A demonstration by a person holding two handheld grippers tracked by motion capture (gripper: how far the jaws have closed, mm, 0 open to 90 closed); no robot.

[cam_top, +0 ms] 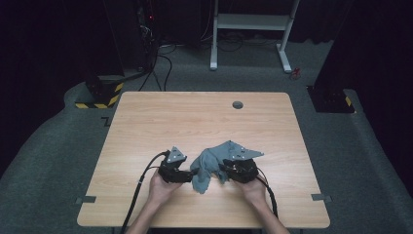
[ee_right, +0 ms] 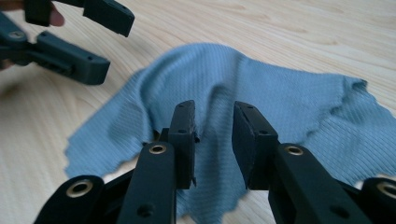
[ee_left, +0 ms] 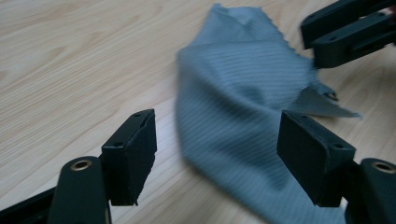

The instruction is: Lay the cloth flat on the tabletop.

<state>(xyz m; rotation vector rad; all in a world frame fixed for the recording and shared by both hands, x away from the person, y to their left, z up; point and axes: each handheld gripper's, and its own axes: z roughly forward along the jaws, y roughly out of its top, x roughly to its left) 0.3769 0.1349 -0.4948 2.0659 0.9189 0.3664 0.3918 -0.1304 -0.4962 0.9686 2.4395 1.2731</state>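
A matt, ribbed grey-blue cloth [ee_left: 233, 107] lies on a smooth wood-grain table [cam_top: 146, 126].

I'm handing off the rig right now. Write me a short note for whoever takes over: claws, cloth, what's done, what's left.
Left claw: open wide, nothing gripped; the grey cloth lies on the table beyond its jaws.
Right claw: jaws partly open with a gap between them, cloth lying beyond and under them, not pinched.
Cloth: rumpled heap on the wooden table, near the front edge, between the two claws.
Done: neither claw holds the cloth; it is not yet flat or folded.
Left: probably regrip an edge with each claw and spread or fold it.
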